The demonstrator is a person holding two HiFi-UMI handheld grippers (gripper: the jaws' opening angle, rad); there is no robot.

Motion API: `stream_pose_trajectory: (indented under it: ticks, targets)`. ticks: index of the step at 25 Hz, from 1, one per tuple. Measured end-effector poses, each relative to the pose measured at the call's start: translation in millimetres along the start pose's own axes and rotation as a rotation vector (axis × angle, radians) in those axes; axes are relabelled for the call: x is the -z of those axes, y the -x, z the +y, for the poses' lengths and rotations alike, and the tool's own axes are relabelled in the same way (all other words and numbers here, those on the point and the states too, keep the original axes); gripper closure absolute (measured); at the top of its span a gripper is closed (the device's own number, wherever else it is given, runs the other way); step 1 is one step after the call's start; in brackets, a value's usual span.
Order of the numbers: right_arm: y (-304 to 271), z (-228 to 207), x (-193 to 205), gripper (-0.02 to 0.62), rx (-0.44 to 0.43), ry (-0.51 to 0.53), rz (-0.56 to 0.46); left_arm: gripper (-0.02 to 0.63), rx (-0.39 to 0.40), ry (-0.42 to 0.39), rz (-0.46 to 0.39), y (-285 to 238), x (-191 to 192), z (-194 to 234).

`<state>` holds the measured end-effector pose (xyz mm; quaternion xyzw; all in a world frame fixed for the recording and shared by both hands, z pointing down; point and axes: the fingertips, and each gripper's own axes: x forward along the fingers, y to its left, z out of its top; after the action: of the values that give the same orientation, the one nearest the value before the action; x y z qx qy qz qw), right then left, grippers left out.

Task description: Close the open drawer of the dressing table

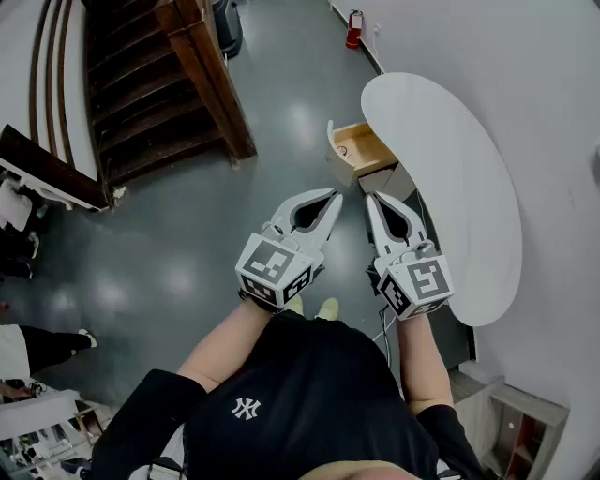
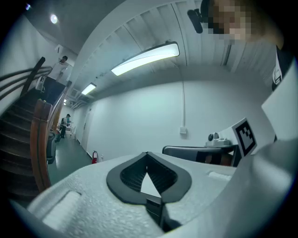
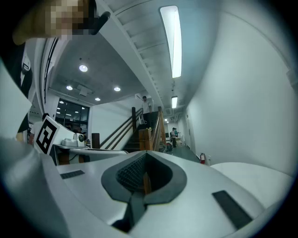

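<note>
The white dressing table (image 1: pixel 469 187) stands against the right wall, its curved top seen from above. Its drawer (image 1: pixel 358 150) is pulled out toward the left and shows a bare light-wood inside. Both grippers are held level in front of my body, a short way below the drawer in the head view and apart from it. My left gripper (image 1: pixel 335 195) is shut with nothing in it, its pads meeting at the tip (image 2: pixel 147 154). My right gripper (image 1: pixel 369 198) is likewise shut and empty (image 3: pixel 145 152). The table top (image 3: pixel 263 179) shows at the right gripper view's lower right.
A dark wooden staircase (image 1: pixel 155 84) with a post rises at the upper left. A red fire extinguisher (image 1: pixel 353 28) stands by the far wall. Low shelving (image 1: pixel 520 427) sits at the lower right. A person's legs (image 1: pixel 42 345) show at the left edge. The floor is dark grey.
</note>
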<state>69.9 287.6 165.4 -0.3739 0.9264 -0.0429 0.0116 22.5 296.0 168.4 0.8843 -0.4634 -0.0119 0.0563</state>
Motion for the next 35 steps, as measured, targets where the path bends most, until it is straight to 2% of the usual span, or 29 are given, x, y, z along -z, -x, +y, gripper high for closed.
stream_pose_trajectory:
  ticks: [9, 18, 35]
  targets:
    - [-1.5, -8.7, 5.1, 0.580, 0.001, -0.013, 0.011, 0.595, -0.006, 0.005, 0.005, -8.4, 5.2, -0.5]
    - [-1.2, -22.9, 6.3, 0.580, -0.031, -0.094, -0.028, 0.595, -0.025, 0.017, 0.013, -15.4, 13.3, 12.0]
    - [-9.3, -66.2, 18.8, 0.580, -0.038, -0.120, -0.017, 0.595, -0.029, -0.020, 0.043, -56.2, 29.5, 18.0]
